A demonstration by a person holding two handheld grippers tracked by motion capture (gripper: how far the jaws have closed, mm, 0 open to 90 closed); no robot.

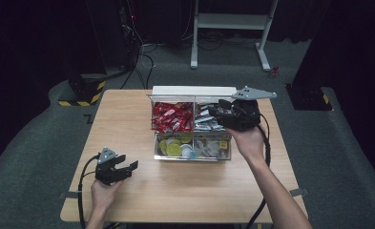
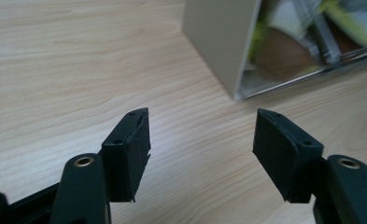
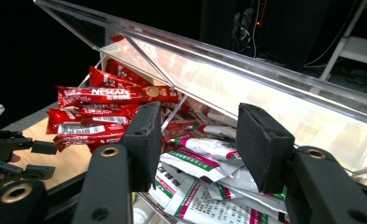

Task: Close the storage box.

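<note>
a: surface (image 1: 128, 124) of pale wood, seen from above. what sits on it?

b: a clear box (image 1: 192, 153) with four compartments, toward the far middle. the far left compartment holds red nescafe sticks (image 1: 171, 116), the far right one white sachets (image 1: 205, 120) with green and pink print. the near left holds round yellow-green pieces (image 1: 173, 148), the near right mixed small items, too small to tell.

a: where are the tongs?

b: the right tongs (image 1: 222, 110) hang over the far right compartment, held by the person's right hand (image 1: 248, 141). in the right gripper view (image 3: 197, 140) the jaws are spread, nothing between them, with the white sachets (image 3: 204, 154) just below and the red sticks (image 3: 111, 95) to their left.

a: and the left?

b: the left tongs (image 1: 128, 167) sit at the near left of the surface, well apart from the box, in the person's left hand (image 1: 104, 191). in the left gripper view (image 2: 202, 144) the jaws are spread wide over bare wood (image 2: 78, 70), with a corner of the box (image 2: 246, 46) ahead.
</note>
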